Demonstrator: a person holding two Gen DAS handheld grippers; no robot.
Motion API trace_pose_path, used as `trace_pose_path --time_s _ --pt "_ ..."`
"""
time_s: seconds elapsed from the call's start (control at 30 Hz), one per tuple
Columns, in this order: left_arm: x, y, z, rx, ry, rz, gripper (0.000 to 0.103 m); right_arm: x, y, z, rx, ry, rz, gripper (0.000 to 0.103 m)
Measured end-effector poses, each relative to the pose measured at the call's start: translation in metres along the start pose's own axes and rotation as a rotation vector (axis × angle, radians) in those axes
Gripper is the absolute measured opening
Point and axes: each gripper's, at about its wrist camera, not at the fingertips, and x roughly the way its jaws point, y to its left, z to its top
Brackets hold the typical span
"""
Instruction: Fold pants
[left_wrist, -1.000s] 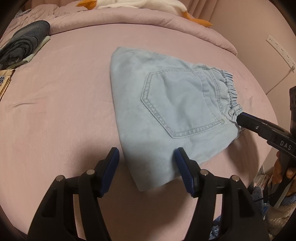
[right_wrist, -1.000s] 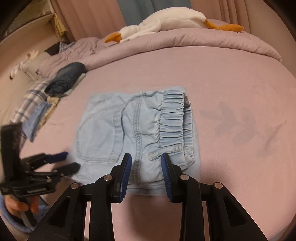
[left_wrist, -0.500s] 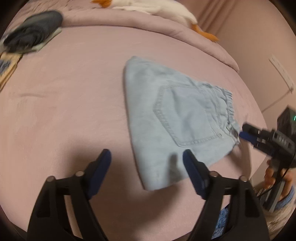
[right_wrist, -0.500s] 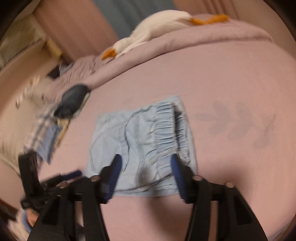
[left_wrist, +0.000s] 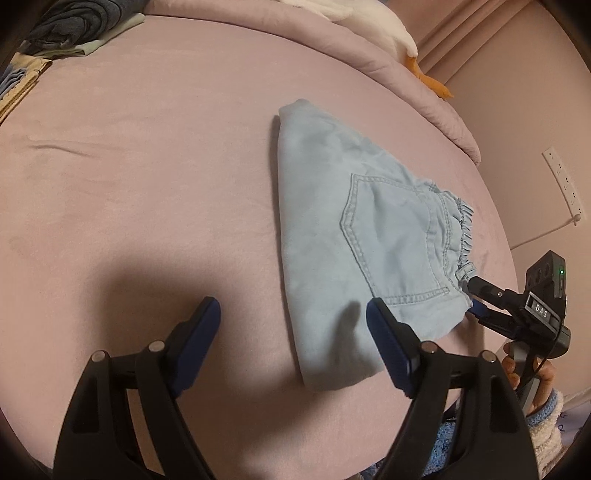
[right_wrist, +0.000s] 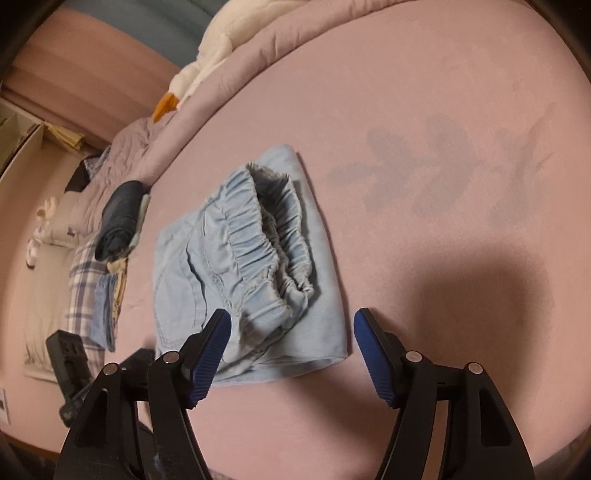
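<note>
The folded pants lie near the bed's front edge: soft, limp denim (grip the thick elastic waistband). Left hand-held gripper gapes empty; right hand-held gripper is opening, holding nothing.

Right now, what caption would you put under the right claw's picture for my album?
Folded jeans lie on the pink bed as the right claw opens just above their near edge.
</note>
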Motion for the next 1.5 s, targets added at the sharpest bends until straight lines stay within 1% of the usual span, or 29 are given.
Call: trace_pose_path --time_s 0.1,0.2,0.37,0.43,0.87,1.17,1.5 --pt "0.002 0.002 0.002 0.008 0.005 0.001 0.082 0.007 0.002 0.000 -0.009 0.019 0.004 0.072" --pt "0.006 0.001 0.005 0.018 0.008 0.001 0.083 0.009 0.003 0.002 -0.017 0.023 0.014 0.075" --pt "0.012 -0.005 0.010 0.045 0.014 0.005 0.083 0.014 0.006 0.006 -0.034 0.030 0.019 0.076" --pt "0.015 -0.007 0.012 0.054 0.017 0.000 0.083 0.015 0.008 0.008 -0.045 0.030 0.019 0.079" --pt "0.036 -0.028 0.028 0.118 0.035 -0.014 0.083 0.026 0.014 0.020 -0.104 0.046 0.025 0.082" --pt "0.043 -0.030 0.034 0.132 0.032 -0.023 0.085 0.034 0.021 0.027 -0.156 0.060 0.018 0.082" --pt "0.050 -0.036 0.043 0.147 0.029 -0.029 0.085 0.039 0.025 0.032 -0.183 0.063 0.018 0.084"
